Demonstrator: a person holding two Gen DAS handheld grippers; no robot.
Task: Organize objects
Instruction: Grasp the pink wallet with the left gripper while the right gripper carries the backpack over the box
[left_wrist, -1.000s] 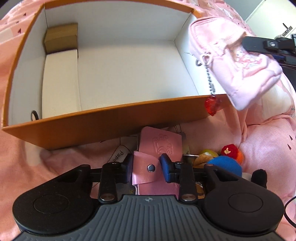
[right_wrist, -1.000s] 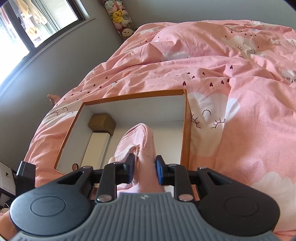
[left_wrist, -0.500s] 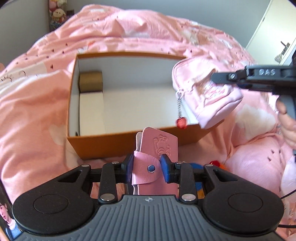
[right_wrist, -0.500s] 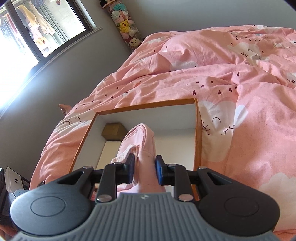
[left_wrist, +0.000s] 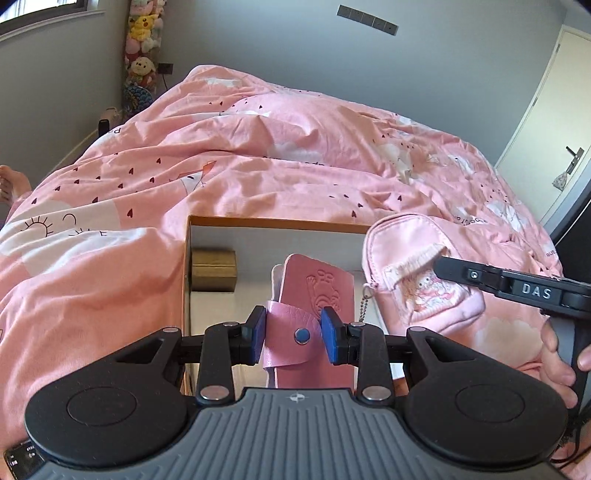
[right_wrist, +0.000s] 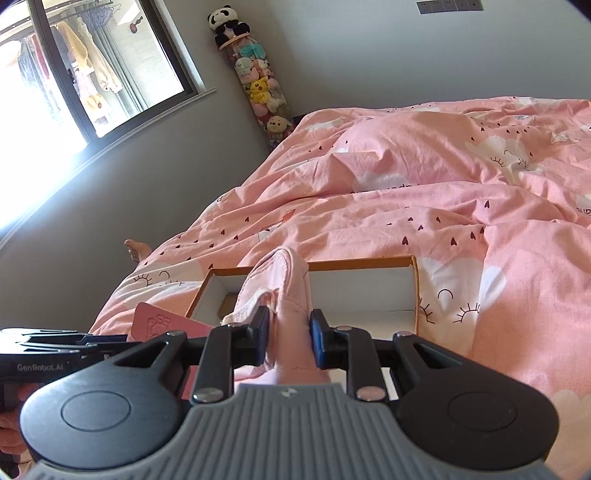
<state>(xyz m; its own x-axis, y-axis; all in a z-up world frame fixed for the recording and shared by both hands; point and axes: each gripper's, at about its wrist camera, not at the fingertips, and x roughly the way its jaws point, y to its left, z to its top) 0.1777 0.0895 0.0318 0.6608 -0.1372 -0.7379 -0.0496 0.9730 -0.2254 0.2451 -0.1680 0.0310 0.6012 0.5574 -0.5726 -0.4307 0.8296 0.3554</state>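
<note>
Pink leather notebook (left_wrist: 314, 295) with an embossed cover and a snap-button strap, clamped between the blue pads of the left tool (left_wrist: 294, 335) and held tilted in the air over the near edge of the orange cardboard box (left_wrist: 280, 222). To its right, the small pale-pink fabric backpack (left_wrist: 417, 273) with a printed front pocket and a short bead chain is pinched at its side by the right tool (right_wrist: 286, 339), whose fingers are closed on the cloth; the bag also hangs above the box, toward the right end. Notebook and bag are near each other but apart.

Box: open-topped, white inside, resting on the bed. A small brown cardboard carton (left_wrist: 213, 270) sits in its far left corner, against the left wall.

Pink quilt (left_wrist: 258, 162) printed with hearts, clouds and suns covers the bed around the box on all sides. Beyond the far left corner of the bed, a tall column of plush toys (right_wrist: 258, 88) stands against the grey wall, next to a window (right_wrist: 74, 70). A white door (left_wrist: 546, 122) lies at far right.
</note>
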